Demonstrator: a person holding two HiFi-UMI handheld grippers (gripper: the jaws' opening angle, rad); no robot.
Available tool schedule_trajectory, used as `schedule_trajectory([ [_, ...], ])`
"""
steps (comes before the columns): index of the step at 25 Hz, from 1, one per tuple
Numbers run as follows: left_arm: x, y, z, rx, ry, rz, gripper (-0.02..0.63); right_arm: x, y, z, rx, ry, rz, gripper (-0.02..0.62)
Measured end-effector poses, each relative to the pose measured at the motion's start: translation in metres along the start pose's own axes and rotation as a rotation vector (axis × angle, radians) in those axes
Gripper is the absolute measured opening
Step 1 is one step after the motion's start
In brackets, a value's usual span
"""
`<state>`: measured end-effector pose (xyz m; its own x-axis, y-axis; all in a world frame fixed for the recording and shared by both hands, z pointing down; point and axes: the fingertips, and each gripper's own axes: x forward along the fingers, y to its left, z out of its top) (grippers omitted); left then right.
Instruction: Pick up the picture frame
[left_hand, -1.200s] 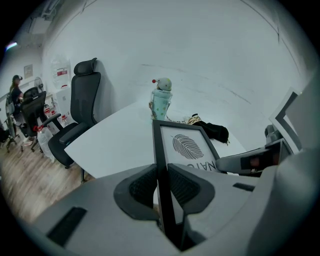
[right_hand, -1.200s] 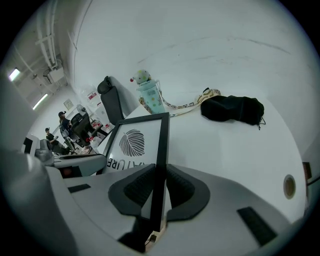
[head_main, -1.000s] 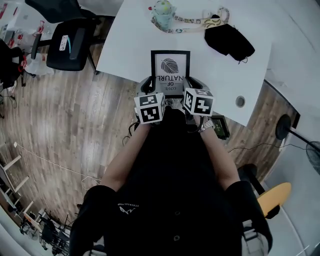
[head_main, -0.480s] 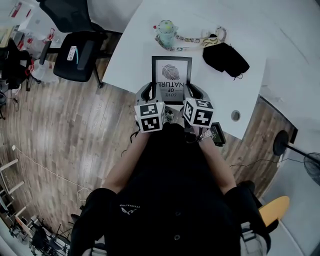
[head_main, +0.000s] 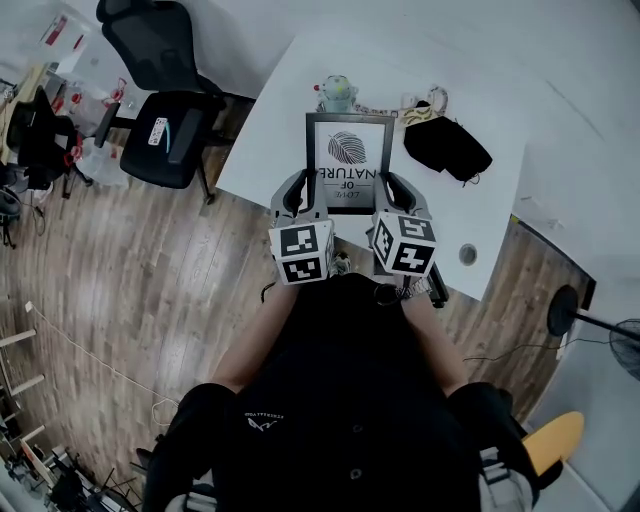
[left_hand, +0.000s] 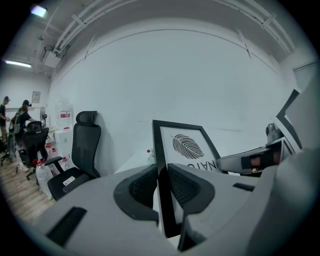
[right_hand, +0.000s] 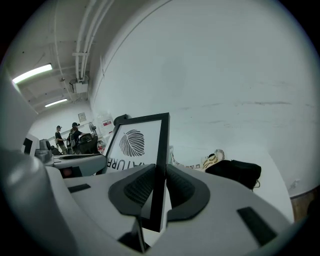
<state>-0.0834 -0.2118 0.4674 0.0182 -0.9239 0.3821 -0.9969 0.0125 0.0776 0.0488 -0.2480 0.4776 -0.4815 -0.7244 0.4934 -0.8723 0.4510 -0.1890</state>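
Person (head_main: 340, 400): dressed in black, is standing at the near edge of the white table (head_main: 280, 120) with both arms reaching out over it.
Left gripper (left_hand: 162, 180): is clamping the left side rail of the picture frame (head_main: 349, 160) over the table's near edge, with the ribbed pads (left_hand: 142, 186) pressing on both faces of the black moulding.
Right gripper (right_hand: 159, 186): is gripping the opposite side rail in the same way, jaws narrow and closed on the moulding, level with the left gripper.
Picture frame: is hanging between the two grippers above the near part of the table, tilted with its far edge raised clear of the tabletop. The leaf print and lettering are facing up toward the person.
Cable hole (head_main: 467, 254): is sitting in the tabletop near its right corner.
Black pouch (head_main: 446, 148): is lying on the table to the right of the frame, apart from it.
Patterned lanyard (head_main: 395, 108): is trailing across the table's far side, next to a small pale-green item (head_main: 338, 93) I cannot identify.
Black office chair (head_main: 170, 130): is standing on the wooden floor (head_main: 130, 290) off the table's left side.
People (left_hand: 20, 120): are gathering far beyond the table's left side.
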Motion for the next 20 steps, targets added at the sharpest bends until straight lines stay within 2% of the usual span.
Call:
schedule_trajectory([
  [9, -0.022, -0.004, 0.072, 0.026, -0.173, -0.013, 0.071, -0.032, 0.013, 0.069, -0.069, -0.172, 0.001, 0.067],
  [20, -0.060, -0.006, 0.135, 0.071, -0.318, -0.016, 0.071, -0.074, 0.036, 0.129, -0.133, -0.331, 0.000, 0.067],
])
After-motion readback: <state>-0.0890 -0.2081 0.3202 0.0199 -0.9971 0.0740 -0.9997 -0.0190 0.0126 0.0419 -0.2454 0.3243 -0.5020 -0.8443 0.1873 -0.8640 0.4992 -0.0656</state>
